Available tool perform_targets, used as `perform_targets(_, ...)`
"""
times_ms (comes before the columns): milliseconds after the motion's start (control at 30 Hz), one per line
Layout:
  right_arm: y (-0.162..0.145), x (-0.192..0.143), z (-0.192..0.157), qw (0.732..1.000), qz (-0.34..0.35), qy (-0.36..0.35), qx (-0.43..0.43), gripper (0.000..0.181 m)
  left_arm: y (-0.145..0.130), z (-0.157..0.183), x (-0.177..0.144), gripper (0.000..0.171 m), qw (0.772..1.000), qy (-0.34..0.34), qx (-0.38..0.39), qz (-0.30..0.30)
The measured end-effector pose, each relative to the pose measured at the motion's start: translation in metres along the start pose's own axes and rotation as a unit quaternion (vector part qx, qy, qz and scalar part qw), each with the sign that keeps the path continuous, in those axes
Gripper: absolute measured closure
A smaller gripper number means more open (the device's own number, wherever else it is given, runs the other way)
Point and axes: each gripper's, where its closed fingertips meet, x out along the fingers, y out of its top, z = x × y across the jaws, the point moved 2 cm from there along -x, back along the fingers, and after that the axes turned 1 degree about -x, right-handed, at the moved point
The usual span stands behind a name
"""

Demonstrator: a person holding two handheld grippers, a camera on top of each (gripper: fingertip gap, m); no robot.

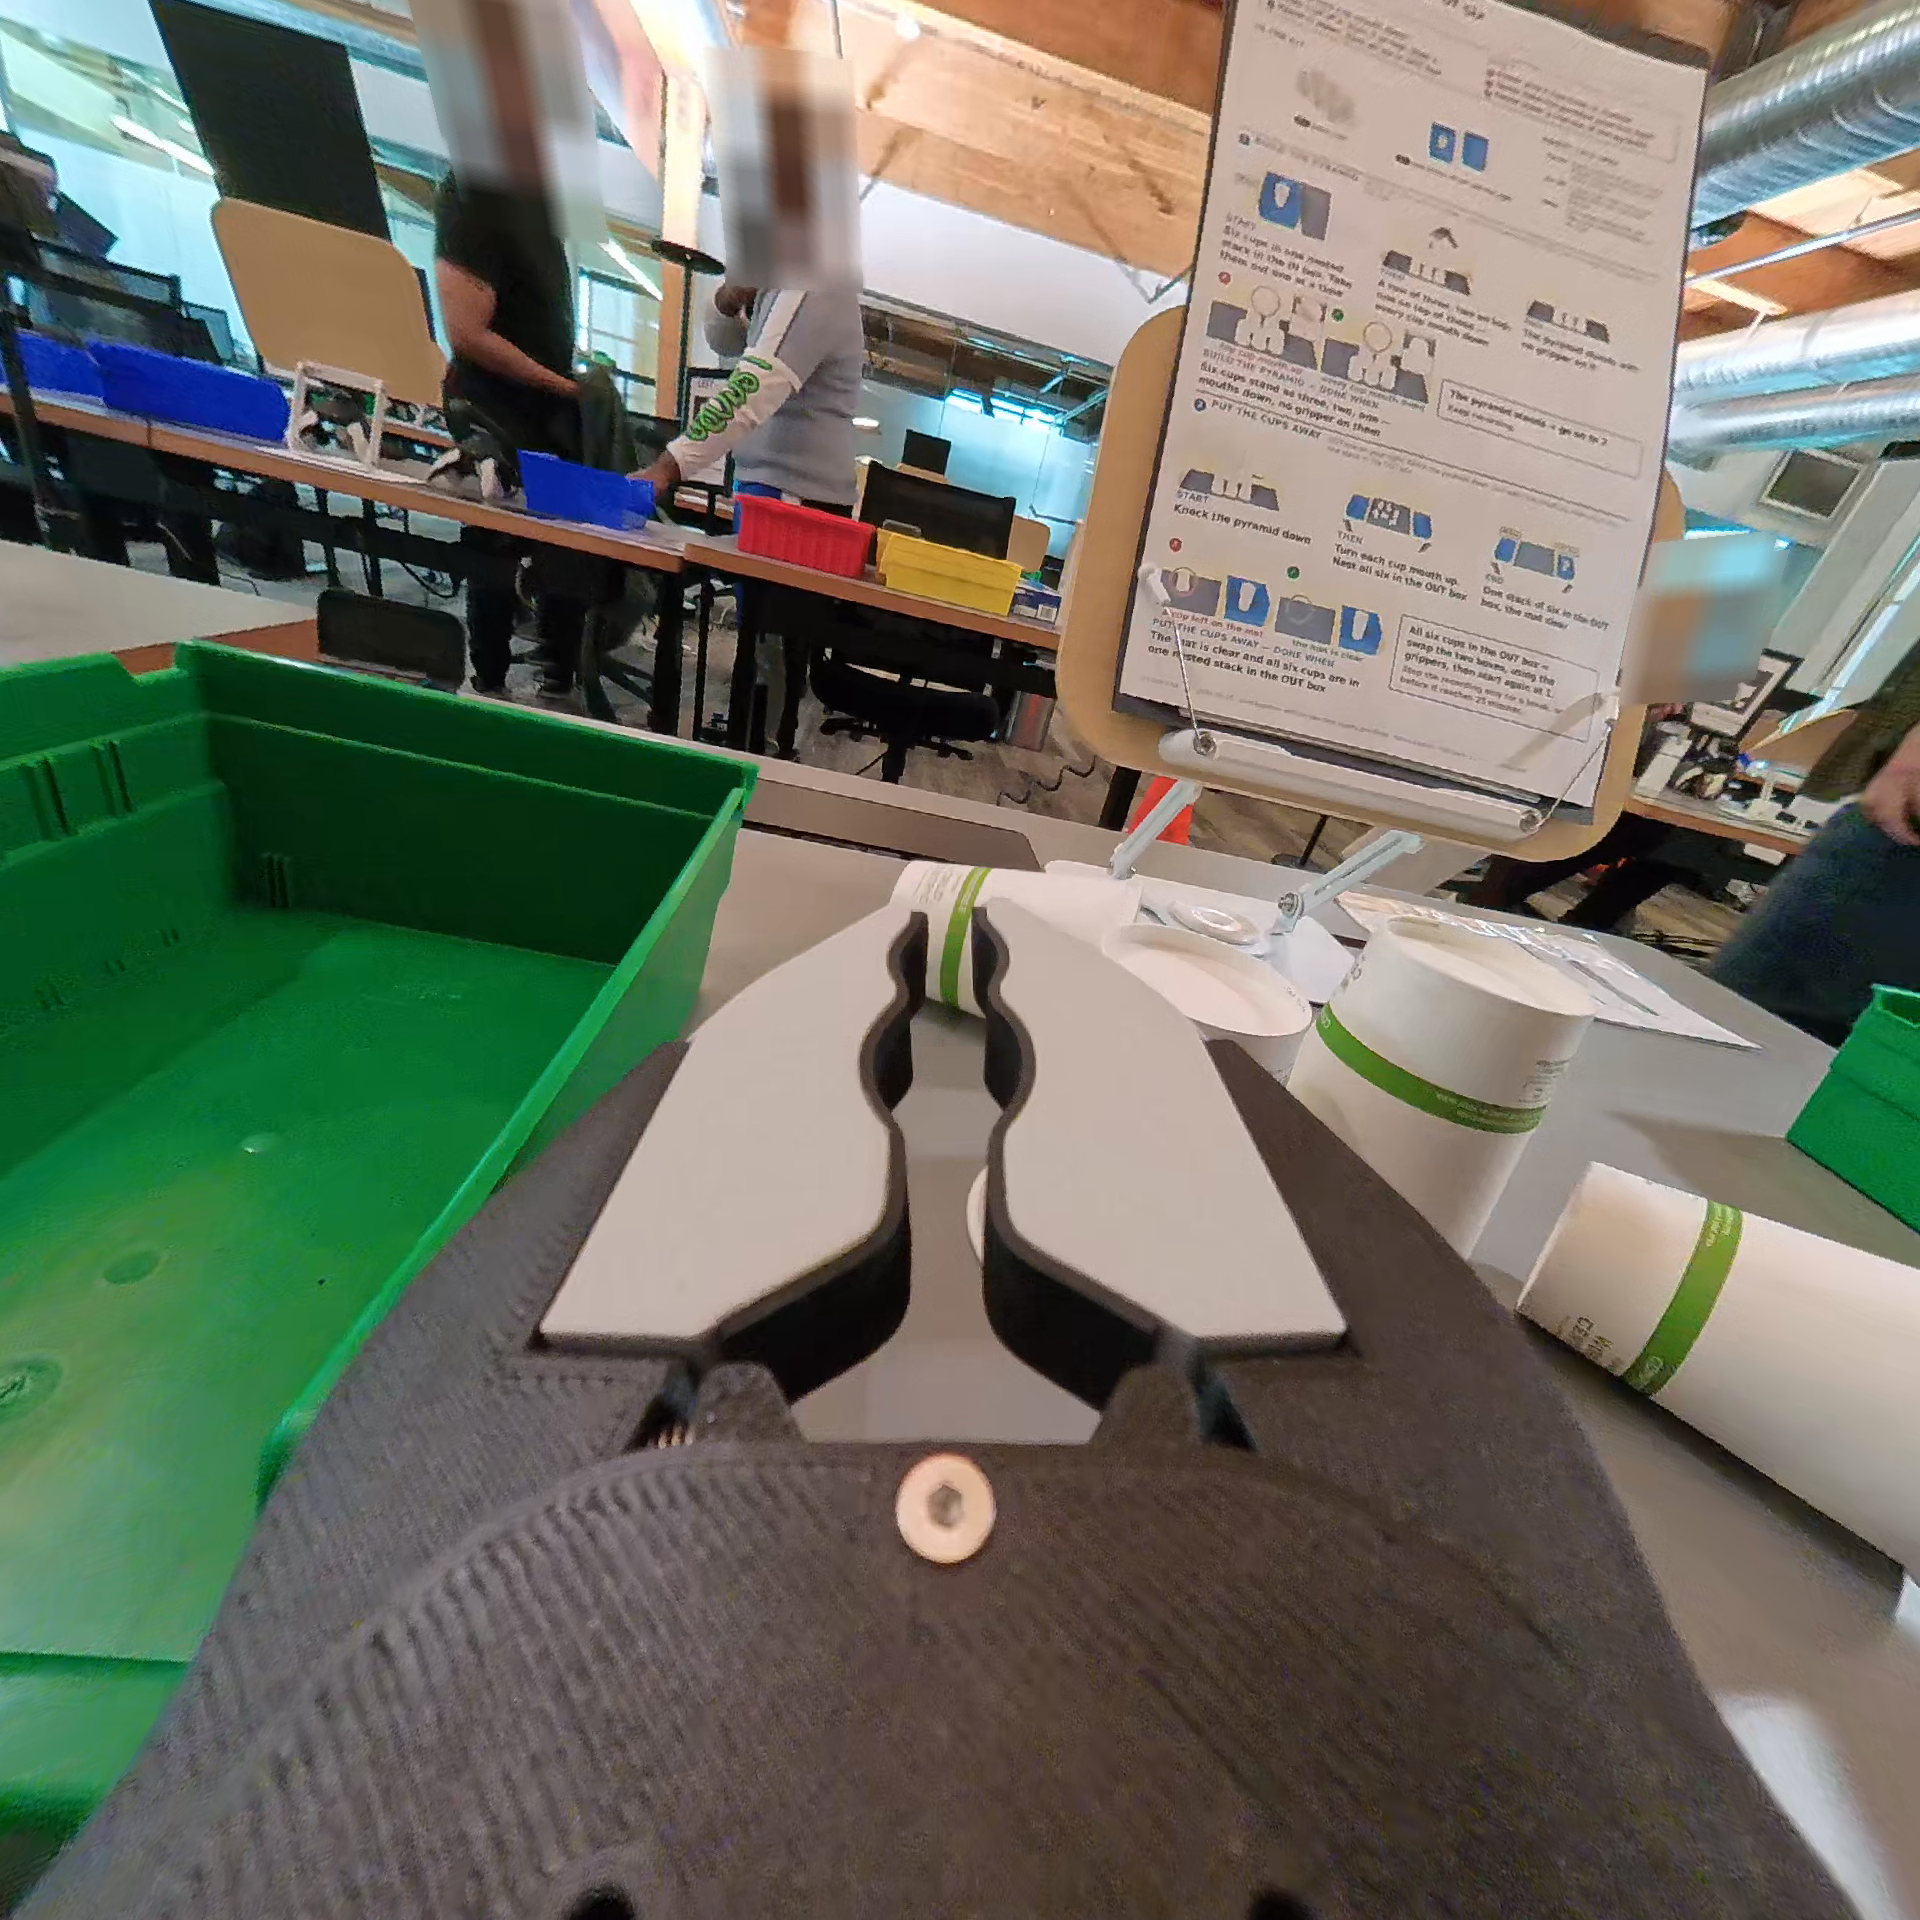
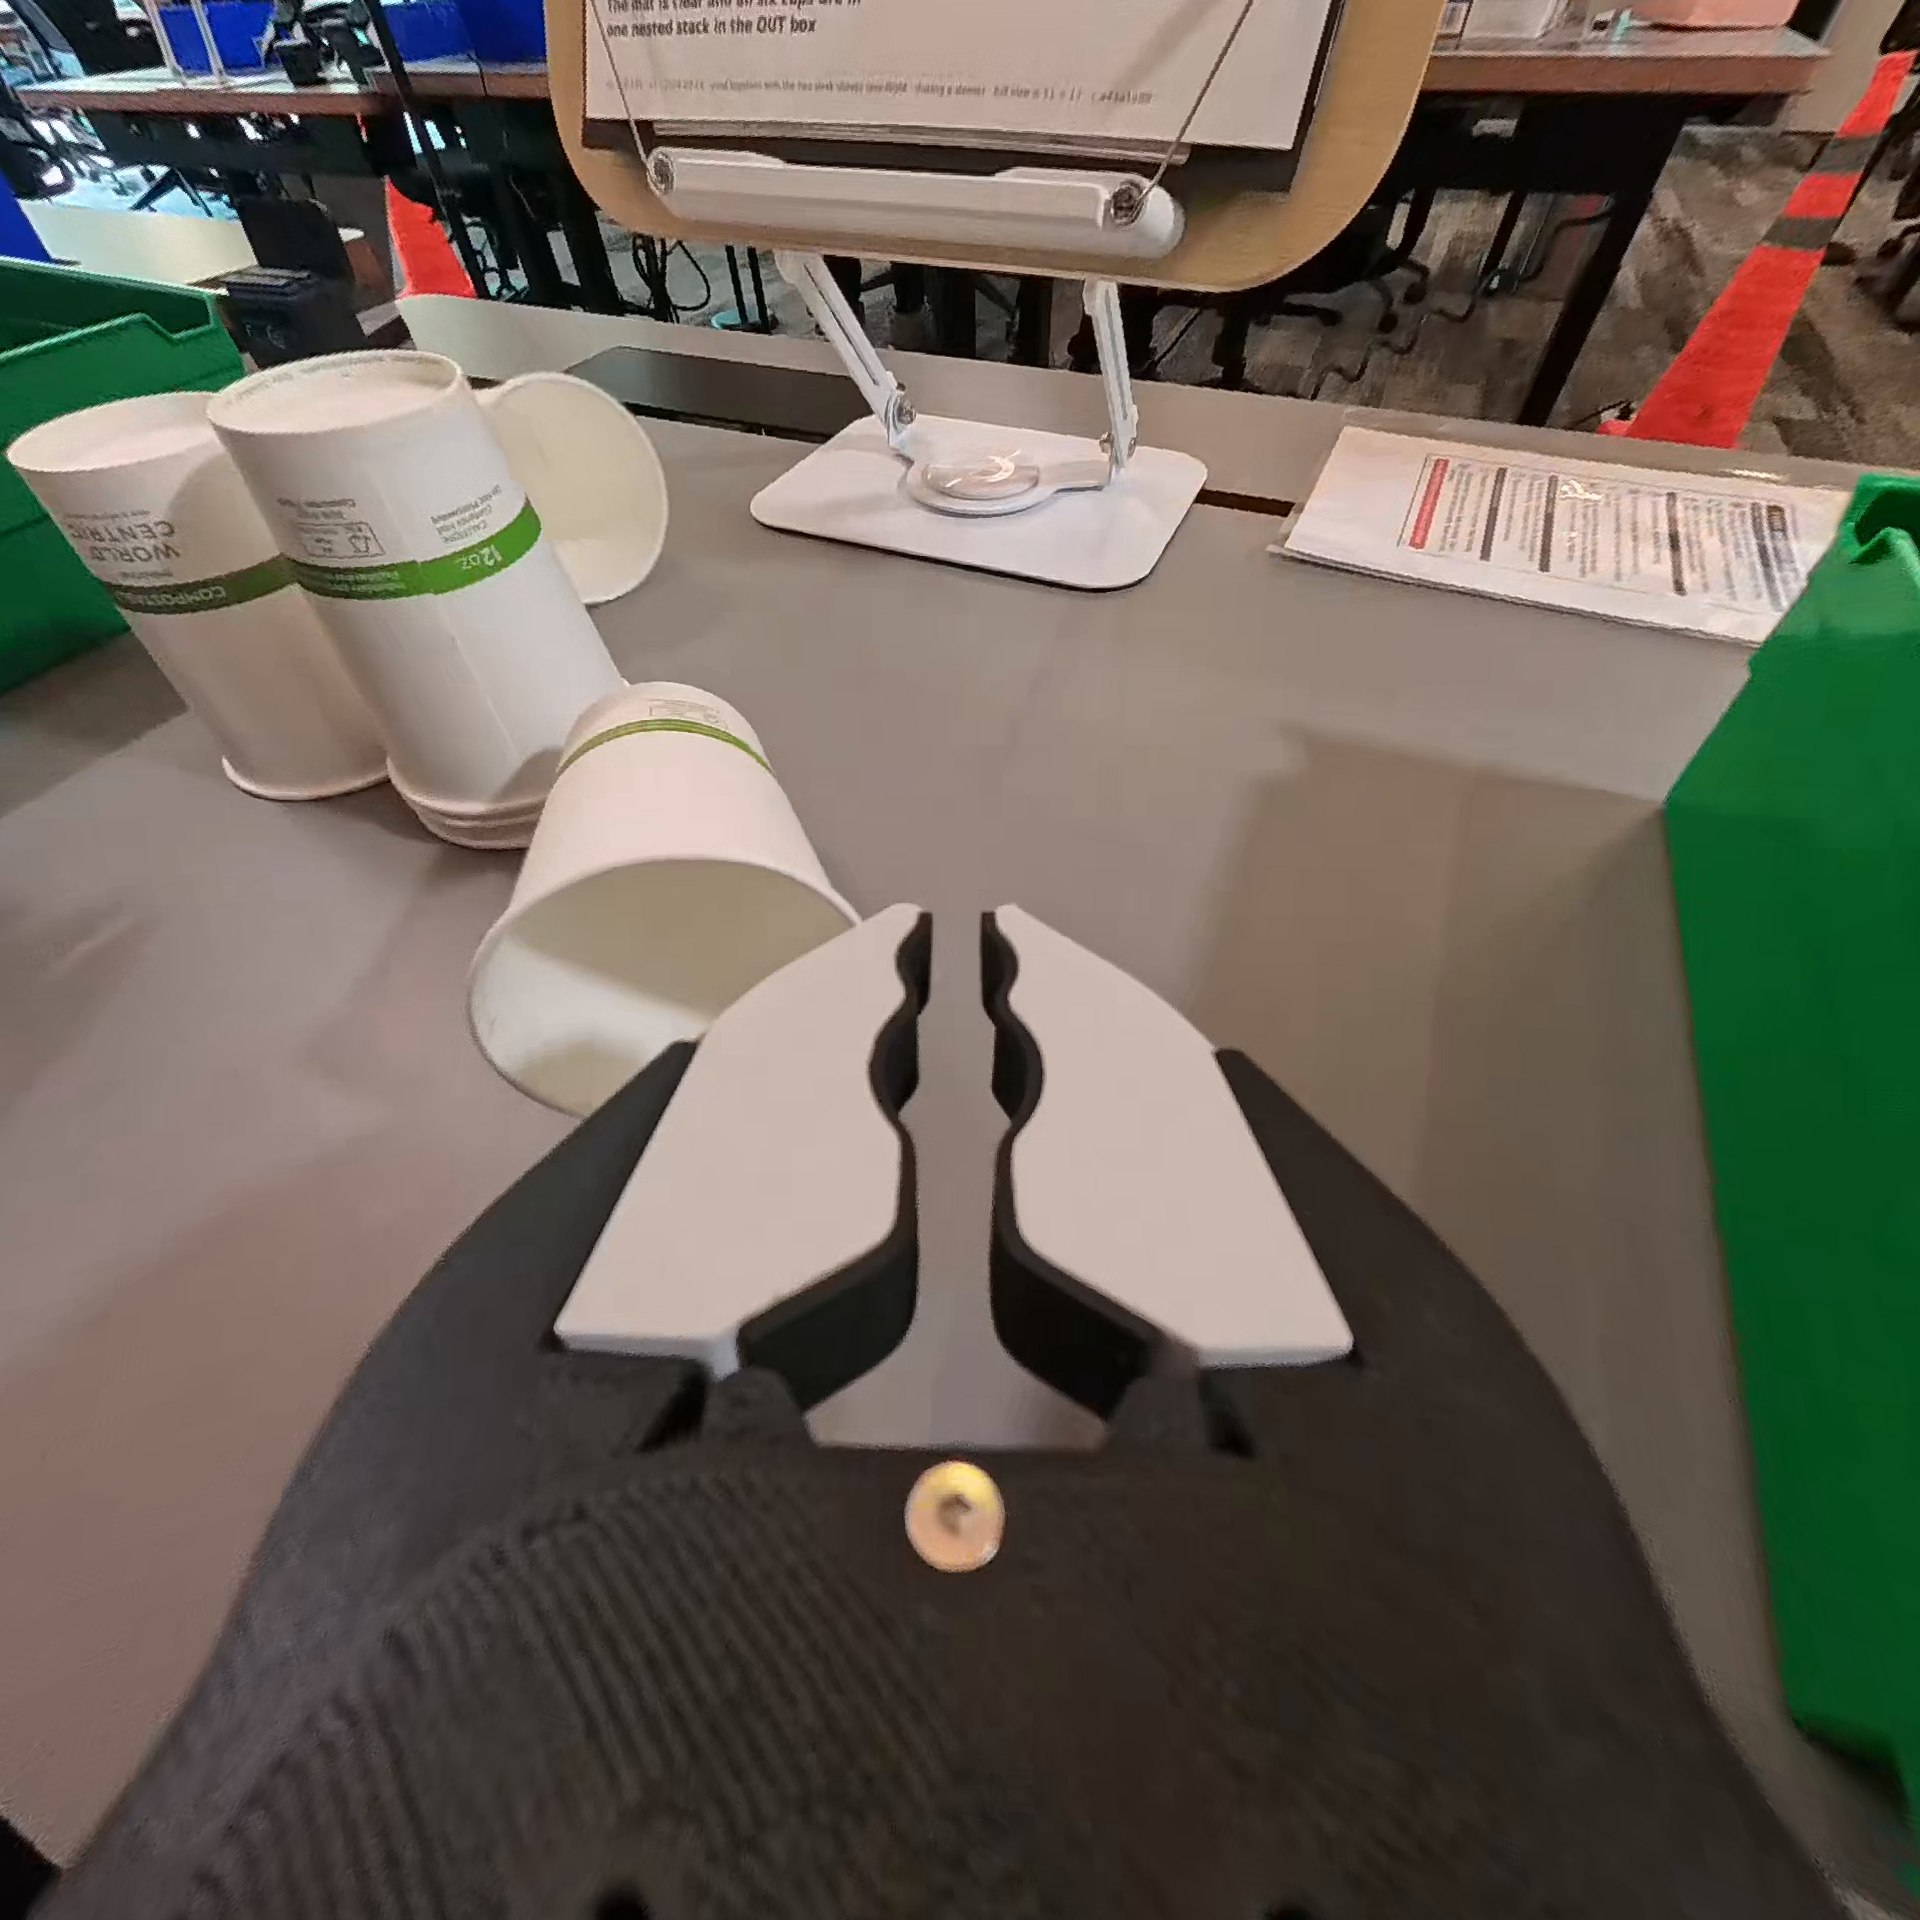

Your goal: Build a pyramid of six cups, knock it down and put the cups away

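Note:
My left gripper (image 1: pixel 948 925) is shut to a narrow slit and holds nothing. It hovers over the grey table beside a green bin (image 1: pixel 665 935). Just beyond its tips a white paper cup with a green band (image 1: pixel 940 904) lies on its side. An upside-down cup (image 1: pixel 1444 1049) stands to its right, and another cup (image 1: pixel 1704 1320) lies nearer. My right gripper (image 2: pixel 956 920) is also shut to a narrow slit and empty. Just left of its tips a cup (image 2: pixel 655 883) lies on its side, mouth towards me. Behind it stand an upside-down cup (image 2: pixel 187 582) and a nested upside-down stack (image 2: pixel 416 582).
A second green bin (image 2: pixel 1818 1039) stands close on the right of my right gripper. A document stand (image 2: pixel 977 499) with a printed sheet stands at the back of the table, and a laminated sheet (image 2: pixel 1558 530) lies beside it. People stand at far tables (image 1: pixel 499 312).

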Motion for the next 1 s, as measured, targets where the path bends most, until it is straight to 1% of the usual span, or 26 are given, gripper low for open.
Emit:
perform_targets(167,-0.003,0.003,0.004,1.000,-0.006,-0.004,0.014,0.170,-0.004,-0.001,0.003,0.164,1.000,-0.008,-0.021,-0.011)
perform_targets(300,-0.005,0.003,0.010,0.999,-0.007,-0.009,0.035,0.170,-0.007,0.000,0.005,0.164,1.000,-0.012,-0.022,-0.018)
perform_targets(567,-0.006,0.004,0.015,0.996,-0.006,0.004,0.088,0.171,-0.010,0.002,0.006,0.164,0.999,-0.019,-0.023,-0.026)
perform_targets(1000,-0.008,0.005,0.015,0.997,-0.013,0.001,0.080,0.171,-0.013,0.004,0.006,0.164,0.999,-0.023,-0.023,-0.033)
